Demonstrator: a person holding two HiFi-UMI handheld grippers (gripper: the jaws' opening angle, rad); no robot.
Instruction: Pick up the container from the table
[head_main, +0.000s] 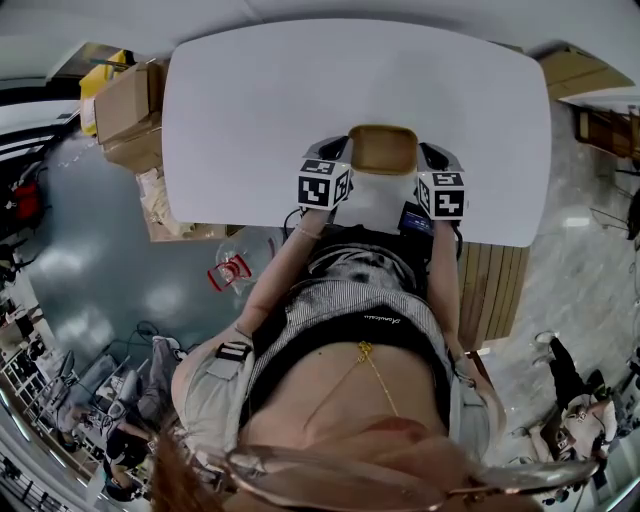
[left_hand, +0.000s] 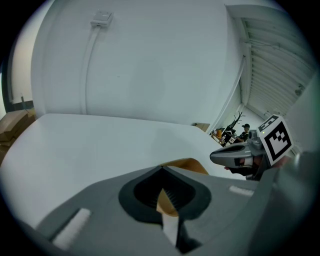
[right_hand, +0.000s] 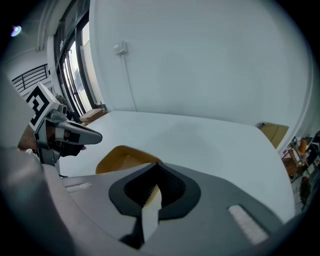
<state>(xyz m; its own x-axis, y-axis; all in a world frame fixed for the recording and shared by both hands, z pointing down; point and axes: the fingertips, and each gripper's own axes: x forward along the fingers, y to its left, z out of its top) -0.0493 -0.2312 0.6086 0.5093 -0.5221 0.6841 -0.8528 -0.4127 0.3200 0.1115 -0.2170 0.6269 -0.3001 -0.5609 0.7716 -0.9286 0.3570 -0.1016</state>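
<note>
A brown container (head_main: 383, 148) was at the near edge of a white table (head_main: 250, 90), its length running away from the person. The left gripper (left_hand: 167, 210) and the right gripper (right_hand: 150, 202) each clenched one side wall (equally near).

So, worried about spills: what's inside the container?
The container shows only a bare brown bottom; the near end is covered by a white surface.
</note>
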